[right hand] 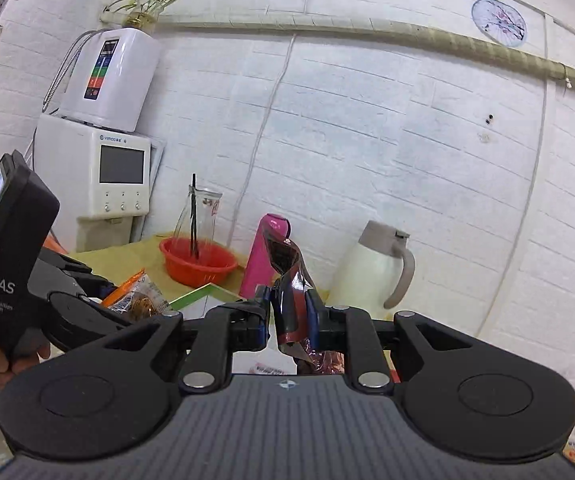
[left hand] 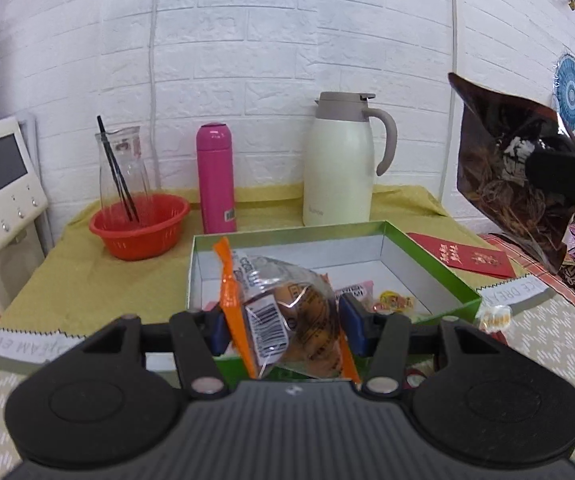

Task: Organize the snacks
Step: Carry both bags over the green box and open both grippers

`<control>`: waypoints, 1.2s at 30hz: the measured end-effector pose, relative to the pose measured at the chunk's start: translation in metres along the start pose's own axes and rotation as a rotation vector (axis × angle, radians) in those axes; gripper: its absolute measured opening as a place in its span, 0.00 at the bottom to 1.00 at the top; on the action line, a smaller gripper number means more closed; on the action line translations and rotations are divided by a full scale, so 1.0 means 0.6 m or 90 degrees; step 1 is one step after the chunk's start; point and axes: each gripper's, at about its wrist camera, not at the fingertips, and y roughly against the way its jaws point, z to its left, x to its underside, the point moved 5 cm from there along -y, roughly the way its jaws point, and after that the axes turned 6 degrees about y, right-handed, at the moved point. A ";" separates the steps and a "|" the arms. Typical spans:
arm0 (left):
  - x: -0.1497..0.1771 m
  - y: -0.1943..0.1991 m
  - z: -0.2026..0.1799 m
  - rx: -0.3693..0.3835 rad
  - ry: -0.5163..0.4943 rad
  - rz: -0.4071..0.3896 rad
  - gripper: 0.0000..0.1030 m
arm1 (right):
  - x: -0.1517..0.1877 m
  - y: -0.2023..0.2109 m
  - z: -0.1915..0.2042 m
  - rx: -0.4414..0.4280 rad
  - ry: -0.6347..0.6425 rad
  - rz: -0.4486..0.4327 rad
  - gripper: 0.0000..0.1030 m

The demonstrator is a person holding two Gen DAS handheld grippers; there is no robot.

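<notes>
Clamped between the blue pads of the left tool (left hand: 283,326) was a clear snack packet (left hand: 287,312) with orange sealed edges and a barcode, held just over the near rim of the green box (left hand: 427,256). Beyond it, on the box's white floor, lay a few small wrapped sweets (left hand: 393,302); another sweet (left hand: 495,317) sat outside, just beside the right corner. Further back on the yellow-clothed surface (left hand: 63,276) stood a red basket (left hand: 139,226), a pink flask (left hand: 215,178) and a cream jug (left hand: 339,164).

Judging by this, the step in hand was loading the box: the packet looked ready to drop, so the next move would call for carrying it slightly forward over the rim, lowering it and parting the pads.

The right tool (right hand: 287,316) gripped a dark foil bag (right hand: 291,300) edge-on. Only the left view showed that bag's broad face (left hand: 515,176), raised well apart to the right of the box, and only it showed the box's contents. The right view alone revealed the left tool's body (right hand: 11,264) and the person's hand (right hand: 19,360) on it.
</notes>
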 end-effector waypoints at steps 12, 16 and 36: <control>-0.026 -0.161 0.039 0.003 0.022 0.052 0.53 | 0.096 -0.192 -0.041 -0.026 -0.154 0.086 0.32; -0.015 -0.176 0.046 -0.005 0.015 0.063 0.54 | 0.119 -0.213 -0.041 -0.042 -0.165 0.118 0.32; -0.003 -0.006 0.114 -0.039 0.017 -0.032 1.00 | 0.124 -0.064 -0.129 -0.091 -0.290 0.028 1.00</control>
